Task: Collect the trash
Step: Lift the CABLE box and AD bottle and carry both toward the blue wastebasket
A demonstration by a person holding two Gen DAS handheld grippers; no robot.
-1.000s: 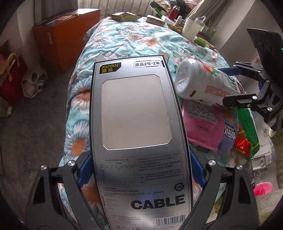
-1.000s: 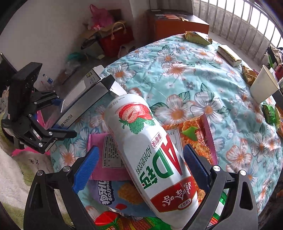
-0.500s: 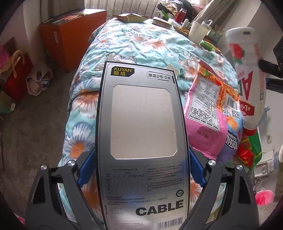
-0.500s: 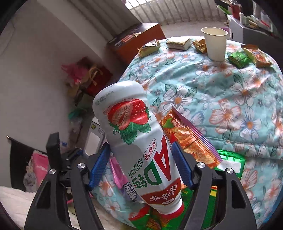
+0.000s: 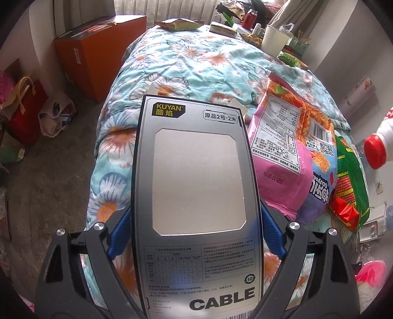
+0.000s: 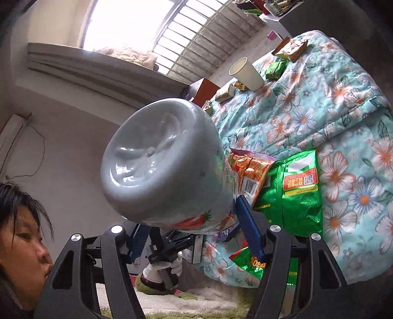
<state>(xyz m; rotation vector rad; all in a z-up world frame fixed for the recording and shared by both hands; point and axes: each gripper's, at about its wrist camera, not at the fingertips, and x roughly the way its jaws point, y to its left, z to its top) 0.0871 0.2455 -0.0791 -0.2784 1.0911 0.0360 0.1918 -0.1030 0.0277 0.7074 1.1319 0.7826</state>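
Observation:
My left gripper (image 5: 196,230) is shut on a grey cable box (image 5: 196,186) marked KUYAN and CABLE, held flat over the near end of the floral-quilted bed (image 5: 191,61). My right gripper (image 6: 194,225) is shut on a white drink bottle (image 6: 162,162) with a strawberry label, its base turned toward the camera. The bottle's red cap (image 5: 374,152) shows at the right edge of the left wrist view. A pink snack bag (image 5: 282,157) and a green snack bag (image 5: 348,176) lie on the bed's near right corner; the green bag (image 6: 294,191) also shows in the right wrist view.
A paper cup (image 5: 272,39) (image 6: 246,73) and several small wrappers (image 5: 179,23) lie at the bed's far end. An orange box (image 5: 98,51) and bags (image 5: 27,105) stand on the floor to the left. A person's face (image 6: 22,233) is at the lower left.
My right gripper has swung the bottle up and off to the right, tipping its base toward the camera. The left gripper holds the cable box almost still.

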